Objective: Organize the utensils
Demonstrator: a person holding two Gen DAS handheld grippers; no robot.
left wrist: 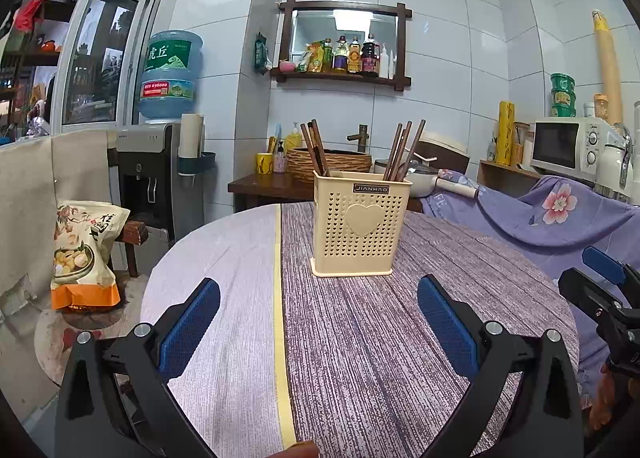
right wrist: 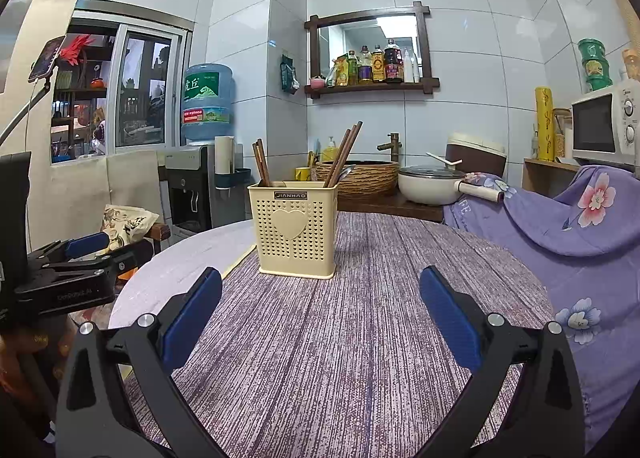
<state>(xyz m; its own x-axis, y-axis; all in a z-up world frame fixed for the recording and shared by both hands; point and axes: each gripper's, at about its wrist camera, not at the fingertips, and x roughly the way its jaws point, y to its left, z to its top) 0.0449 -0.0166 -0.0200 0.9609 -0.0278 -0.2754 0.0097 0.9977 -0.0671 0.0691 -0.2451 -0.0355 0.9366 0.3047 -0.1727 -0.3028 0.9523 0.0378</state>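
Chopsticks [left wrist: 402, 150] stand in the cream holder [left wrist: 360, 224], centre frame; left gripper [left wrist: 318, 322] and right gripper [right wrist: 320, 314] gape wide, empty. I'd approach from above, pinching one stick high.

Both tongs [left wrist: 319, 324] [right wrist: 321, 312] wide apart, empty

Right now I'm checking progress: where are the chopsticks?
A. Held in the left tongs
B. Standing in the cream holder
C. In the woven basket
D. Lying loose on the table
B: the chopsticks stand in two bunches inside the holder; both tongs are open and empty.
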